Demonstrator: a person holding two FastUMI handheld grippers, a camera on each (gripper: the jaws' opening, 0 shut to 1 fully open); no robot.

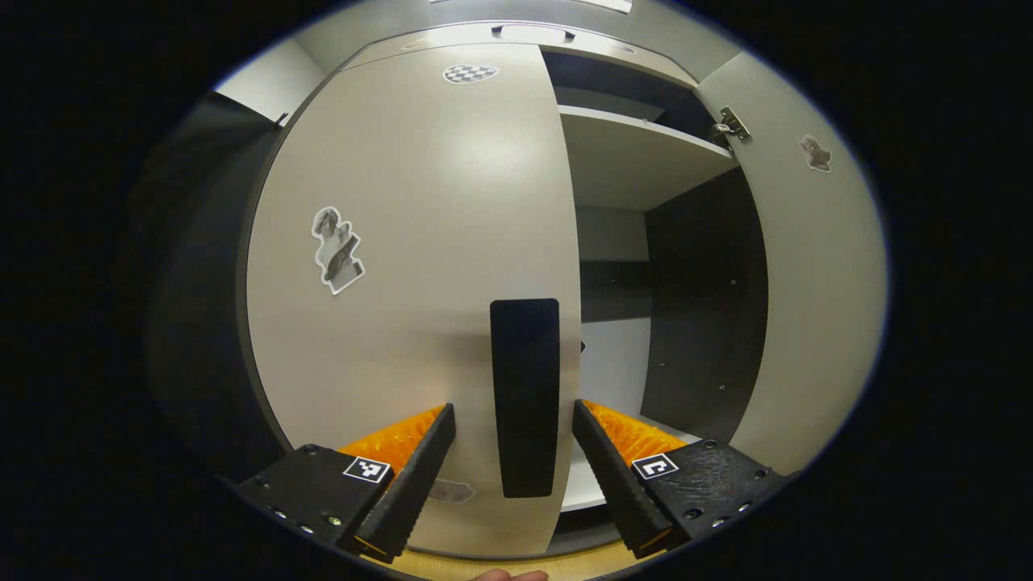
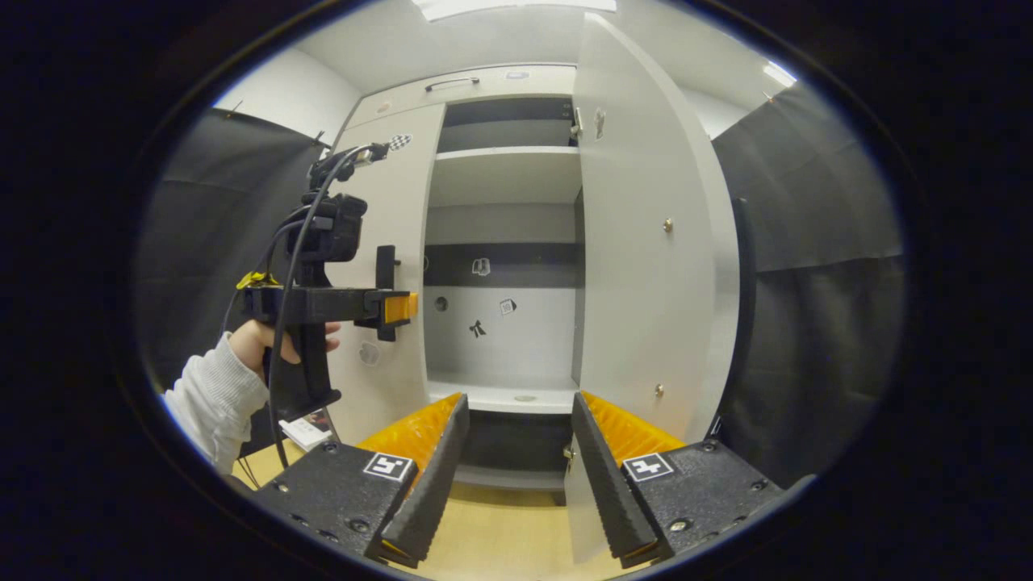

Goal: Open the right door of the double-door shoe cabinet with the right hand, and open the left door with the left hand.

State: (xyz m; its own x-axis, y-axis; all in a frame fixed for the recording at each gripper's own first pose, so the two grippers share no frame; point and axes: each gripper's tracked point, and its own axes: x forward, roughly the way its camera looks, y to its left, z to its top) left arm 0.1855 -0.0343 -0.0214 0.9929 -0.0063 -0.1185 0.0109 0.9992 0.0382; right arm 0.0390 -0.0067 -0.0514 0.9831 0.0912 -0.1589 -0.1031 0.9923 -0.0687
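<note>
While the left claw [image 1: 513, 464] stands with its fingers apart at the bottom of the left gripper view, the black handle [image 1: 524, 395] of the left door [image 1: 420, 242] rises between the fingers without either finger touching it. This door is closed and occupies the centre and left of the frame; a cut-out sticker [image 1: 337, 250] sits at its left and a checkered sticker [image 1: 470, 73] near its top. Right of the door edge, the cabinet interior is exposed, with a shelf [image 1: 637, 153] at upper right. The right door [image 1: 815, 307] stands swung open at the far right of the frame, a hinge [image 1: 730, 125] at its top.

At the bottom of the right gripper view, the right claw [image 2: 516, 476] is likewise spread and grips nothing. Its right finger lies just beside the lower edge of the open right door [image 2: 646, 242], which fills centre right. At middle left, a hand [image 2: 270, 339] with a pale sleeve [image 2: 211, 399] holds the left claw [image 2: 395, 307] at the handle [image 2: 386, 266] of the closed left door [image 2: 395, 202]. Farther back, the open compartment shows a shelf [image 2: 504, 173] above and a floor panel [image 2: 500, 395] below.
</note>
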